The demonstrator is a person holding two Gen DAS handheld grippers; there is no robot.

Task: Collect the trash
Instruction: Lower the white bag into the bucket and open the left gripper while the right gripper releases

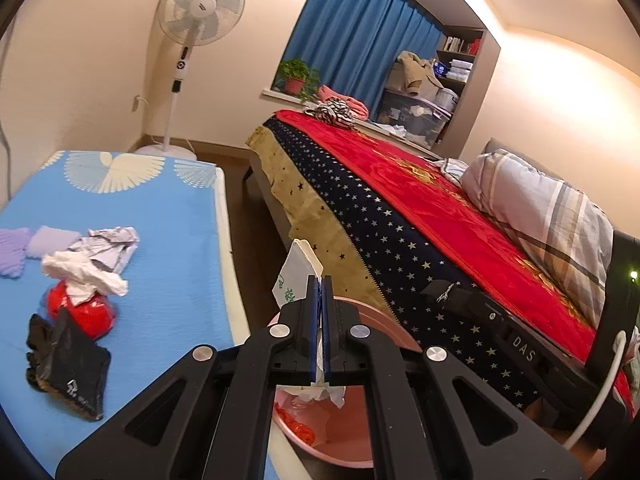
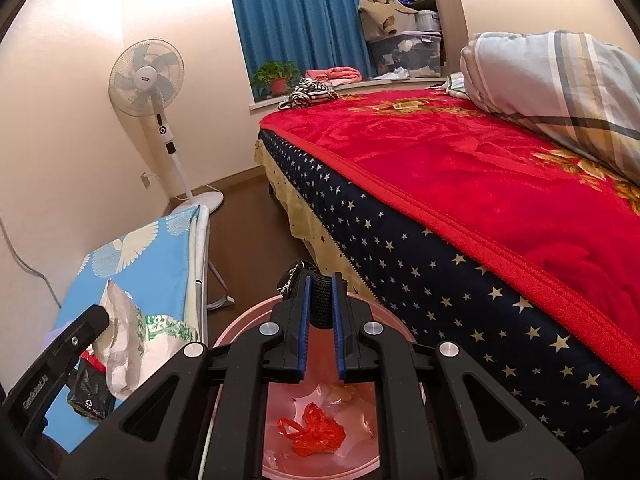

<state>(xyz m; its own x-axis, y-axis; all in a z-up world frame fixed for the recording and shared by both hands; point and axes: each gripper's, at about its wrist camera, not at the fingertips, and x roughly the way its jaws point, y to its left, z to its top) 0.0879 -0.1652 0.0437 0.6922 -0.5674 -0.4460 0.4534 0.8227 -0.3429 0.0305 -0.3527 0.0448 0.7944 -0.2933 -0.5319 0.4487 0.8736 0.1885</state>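
The left tool is clamped tight on a crumpled white wrapper with green print, and what matters now is that the pink basin lies almost straight under it, at about six o'clock from the tips in the left wrist view. The wrapper's long axis runs along the tool, one end poking out past the tips towards twelve o'clock, the other trailing back between the pads and hanging over the basin's mouth. From the right wrist view the same wrapper sits at about nine o'clock, beside the basin's rim and perhaps not quite over the hollow; I cannot tell for certain. The right tool is closed on a black woven strap, its jaws narrowly apart around it, with the basin directly below; whether that strap belongs to the basin I cannot say. A red plastic bag already lies in the bottom. I'd judge a small shift towards three o'clock would centre the drop. More rubbish waits on the blue desk at nine o'clock: a white paper wad on something red and a black packet.
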